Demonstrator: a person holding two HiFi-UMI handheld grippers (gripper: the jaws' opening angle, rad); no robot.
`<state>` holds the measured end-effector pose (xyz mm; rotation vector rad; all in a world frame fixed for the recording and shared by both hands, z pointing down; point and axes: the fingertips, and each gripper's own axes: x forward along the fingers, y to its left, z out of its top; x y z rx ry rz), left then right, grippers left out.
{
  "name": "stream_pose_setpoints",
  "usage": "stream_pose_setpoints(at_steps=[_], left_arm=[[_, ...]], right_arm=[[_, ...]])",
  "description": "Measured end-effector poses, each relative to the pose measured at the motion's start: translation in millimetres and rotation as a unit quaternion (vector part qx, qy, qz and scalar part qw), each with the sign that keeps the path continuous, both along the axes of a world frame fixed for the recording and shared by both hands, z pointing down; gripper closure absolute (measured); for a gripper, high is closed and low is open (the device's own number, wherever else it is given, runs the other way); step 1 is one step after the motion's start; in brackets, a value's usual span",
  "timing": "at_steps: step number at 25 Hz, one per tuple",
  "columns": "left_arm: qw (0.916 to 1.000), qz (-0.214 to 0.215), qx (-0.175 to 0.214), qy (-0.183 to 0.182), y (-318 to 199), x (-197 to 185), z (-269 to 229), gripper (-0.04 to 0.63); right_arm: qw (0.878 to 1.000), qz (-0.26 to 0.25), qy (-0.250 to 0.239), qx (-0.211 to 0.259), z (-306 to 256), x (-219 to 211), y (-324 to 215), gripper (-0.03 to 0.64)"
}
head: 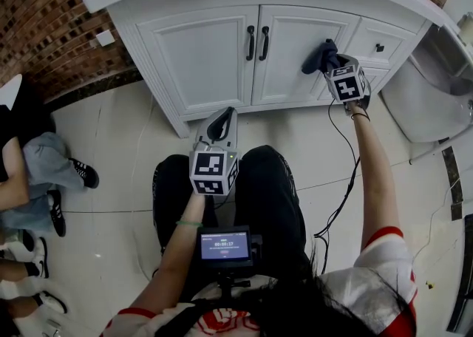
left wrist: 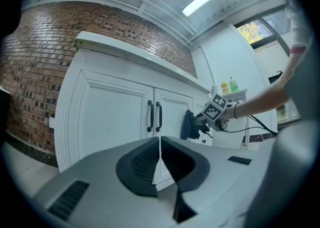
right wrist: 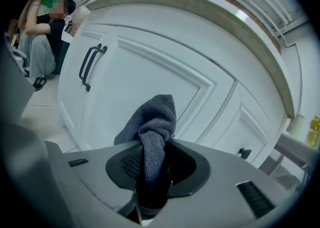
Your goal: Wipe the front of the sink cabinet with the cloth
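The white sink cabinet point(head: 207, 55) has two doors with black handles point(head: 257, 42) and small drawers at the right. My right gripper point(head: 325, 60) is shut on a dark grey cloth point(head: 318, 56), which presses against the right door point(head: 295, 47) near its right edge. From the right gripper view the cloth point(right wrist: 152, 137) bunches up between the jaws, against the door panel point(right wrist: 150, 72). My left gripper point(head: 219, 127) hangs low over the person's lap, jaws shut and empty, away from the cabinet. The left gripper view shows the cabinet doors point(left wrist: 115, 117) and the right gripper point(left wrist: 200, 122) with the cloth point(left wrist: 188, 124).
A brick wall point(head: 44, 25) stands left of the cabinet. A seated person's legs and shoes point(head: 52, 180) are at the left on the tiled floor. A white toilet point(head: 429, 92) stands right of the cabinet. A cable point(head: 340, 180) trails from the right gripper. A screen point(head: 225, 245) sits at my chest.
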<state>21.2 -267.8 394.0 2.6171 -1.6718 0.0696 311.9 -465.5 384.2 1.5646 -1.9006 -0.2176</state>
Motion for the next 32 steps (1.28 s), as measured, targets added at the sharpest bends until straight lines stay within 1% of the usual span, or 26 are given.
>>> stream_pose_setpoints(at_steps=[9, 14, 16, 19, 22, 26, 29, 32], left_arm=[[0.9999, 0.000, -0.006, -0.010, -3.9, 3.5, 7.8, 0.552], [0.9999, -0.004, -0.008, -0.014, -5.3, 3.3, 7.5, 0.552], [0.9998, -0.005, -0.010, -0.016, -5.3, 3.3, 7.8, 0.552], [0.9998, -0.002, -0.012, -0.016, -5.8, 5.7, 8.6, 0.552], [0.9998, -0.001, -0.011, -0.018, -5.7, 3.0, 10.3, 0.552], [0.9997, -0.002, -0.014, -0.017, -3.6, 6.0, 13.1, 0.552], [0.9998, 0.001, -0.014, -0.015, -1.6, 10.2, 10.7, 0.552], [0.9999, 0.004, -0.008, -0.014, 0.1, 12.0, 5.9, 0.552]], right_arm=[[0.997, 0.007, -0.006, -0.079, 98.8, -10.8, -0.2, 0.508], [0.992, 0.020, -0.016, -0.123, 148.2, -12.9, 2.7, 0.508], [0.991, 0.018, -0.014, -0.134, 160.7, -16.1, 5.2, 0.508], [0.989, 0.019, -0.016, -0.144, 169.0, -9.3, 14.8, 0.508], [0.991, 0.018, -0.015, -0.131, 157.2, 2.8, 19.1, 0.508], [0.994, 0.032, -0.007, -0.104, 119.6, 38.6, 19.6, 0.508], [0.997, 0.046, -0.017, -0.065, 74.7, 67.1, 21.1, 0.508], [0.999, 0.044, -0.019, -0.002, 8.4, 81.6, 22.7, 0.508]])
